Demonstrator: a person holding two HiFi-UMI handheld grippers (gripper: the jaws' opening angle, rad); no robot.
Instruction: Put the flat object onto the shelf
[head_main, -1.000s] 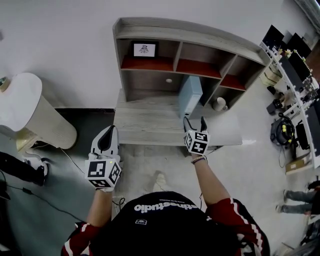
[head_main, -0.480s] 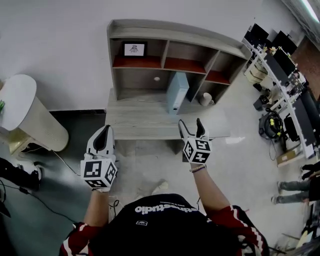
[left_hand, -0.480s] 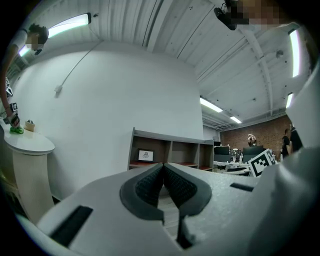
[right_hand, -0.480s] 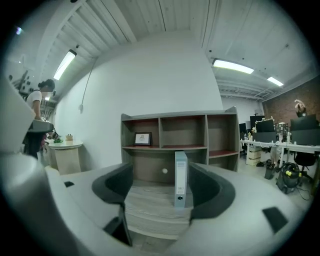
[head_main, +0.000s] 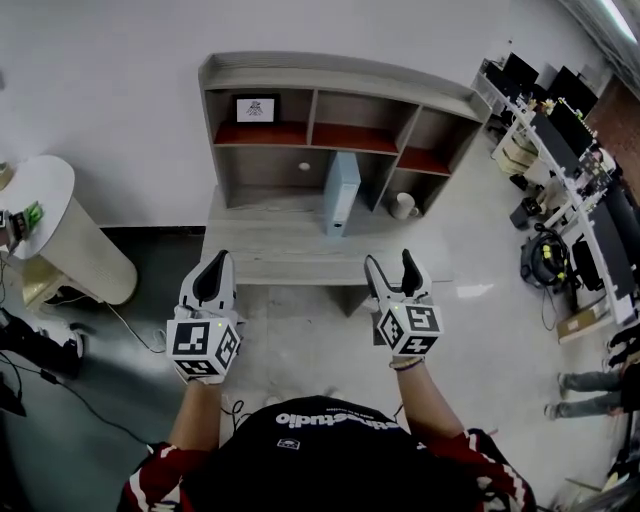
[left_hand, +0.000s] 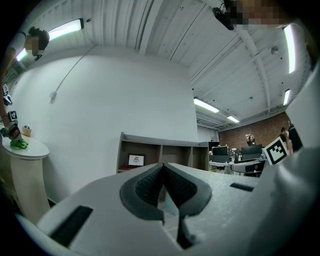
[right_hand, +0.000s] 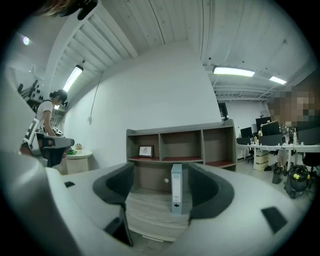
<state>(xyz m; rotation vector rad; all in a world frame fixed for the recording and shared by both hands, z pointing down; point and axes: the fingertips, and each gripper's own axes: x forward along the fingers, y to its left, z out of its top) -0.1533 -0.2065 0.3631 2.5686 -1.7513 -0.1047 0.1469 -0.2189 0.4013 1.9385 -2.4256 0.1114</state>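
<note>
Grey wooden shelf unit (head_main: 330, 78) against the wall, low desk (head_main: 262, 255) at its foot, pale blue binder (head_main: 342, 193) upright on the desk below the middle compartment, right tongs (head_main: 390, 262) spread, just narrowing slightly, nothing between them, left tongs (head_main: 214, 262) pressed together, empty.

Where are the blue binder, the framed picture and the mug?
blue binder (right_hand: 176, 187): right gripper view, middle of its spine.
framed picture (head_main: 255, 108): head view, centre of the print.
mug (head_main: 403, 206): head view, its body.
</note>
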